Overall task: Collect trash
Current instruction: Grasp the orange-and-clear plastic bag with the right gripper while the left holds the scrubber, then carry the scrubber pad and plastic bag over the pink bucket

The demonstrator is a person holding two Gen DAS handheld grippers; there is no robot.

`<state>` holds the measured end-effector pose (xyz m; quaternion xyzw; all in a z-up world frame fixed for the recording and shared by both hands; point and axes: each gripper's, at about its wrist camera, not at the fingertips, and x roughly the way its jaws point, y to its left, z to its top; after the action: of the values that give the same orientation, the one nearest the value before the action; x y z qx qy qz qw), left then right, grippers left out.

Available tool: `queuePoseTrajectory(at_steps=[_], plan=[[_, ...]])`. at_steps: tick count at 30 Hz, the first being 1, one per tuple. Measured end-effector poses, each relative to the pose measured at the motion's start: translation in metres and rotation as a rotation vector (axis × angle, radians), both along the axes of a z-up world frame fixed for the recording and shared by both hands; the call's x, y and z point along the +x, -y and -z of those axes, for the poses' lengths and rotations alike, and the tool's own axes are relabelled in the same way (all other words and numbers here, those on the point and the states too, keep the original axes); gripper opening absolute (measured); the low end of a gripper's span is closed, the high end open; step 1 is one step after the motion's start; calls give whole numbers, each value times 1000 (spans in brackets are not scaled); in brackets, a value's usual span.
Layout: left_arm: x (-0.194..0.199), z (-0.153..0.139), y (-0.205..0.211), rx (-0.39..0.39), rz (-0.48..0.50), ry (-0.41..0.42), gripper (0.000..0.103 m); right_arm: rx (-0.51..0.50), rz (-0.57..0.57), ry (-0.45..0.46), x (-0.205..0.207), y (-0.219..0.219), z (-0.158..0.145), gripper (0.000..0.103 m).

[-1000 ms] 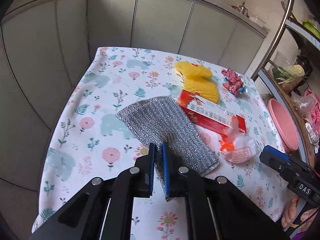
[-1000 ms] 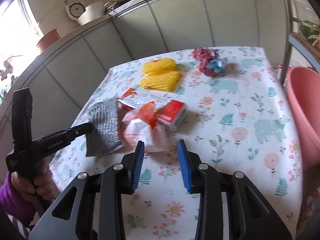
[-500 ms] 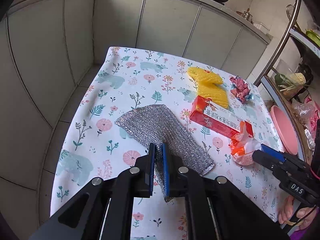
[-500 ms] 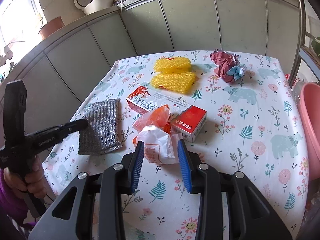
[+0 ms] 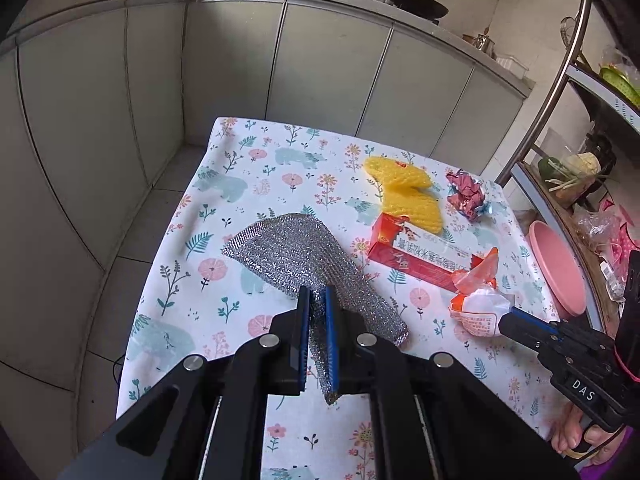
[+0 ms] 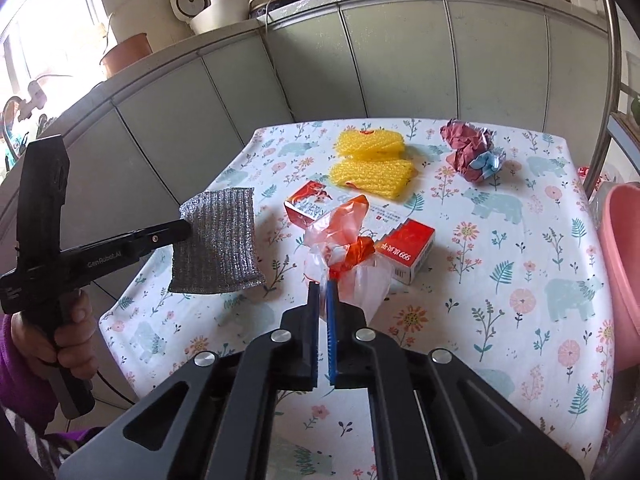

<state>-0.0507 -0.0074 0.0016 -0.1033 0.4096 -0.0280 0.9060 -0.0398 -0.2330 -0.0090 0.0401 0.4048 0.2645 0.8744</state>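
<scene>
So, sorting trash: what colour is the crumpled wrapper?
Dark red foil wrapper with a light blue bit; right wrist view.

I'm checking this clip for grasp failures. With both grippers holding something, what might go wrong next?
The right gripper pinches only a thin fold of the plastic bag; it may slip or tear. The bag touches the red box, which might get dragged. The left gripper holds the silver scrubbing cloth by one edge, so the cloth may slide out.

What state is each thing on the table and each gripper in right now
left gripper: shut on the silver scrubbing cloth, lifted.
right gripper: shut on the orange-and-white plastic bag.
red carton: lying flat, closed.
yellow foam nets: lying flat, untouched.
foil wrapper: crumpled.
pink basin: beside the table.
</scene>
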Motion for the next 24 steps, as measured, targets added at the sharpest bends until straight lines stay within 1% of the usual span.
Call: queuePoseTrajectory(at_steps=[12, 24], plan=[[-7, -35, 25, 23, 66, 87, 7, 52, 45, 79, -14, 24, -27, 4], [2, -68, 76, 36, 175, 172, 7, 58, 133, 136, -21, 61, -45, 4]])
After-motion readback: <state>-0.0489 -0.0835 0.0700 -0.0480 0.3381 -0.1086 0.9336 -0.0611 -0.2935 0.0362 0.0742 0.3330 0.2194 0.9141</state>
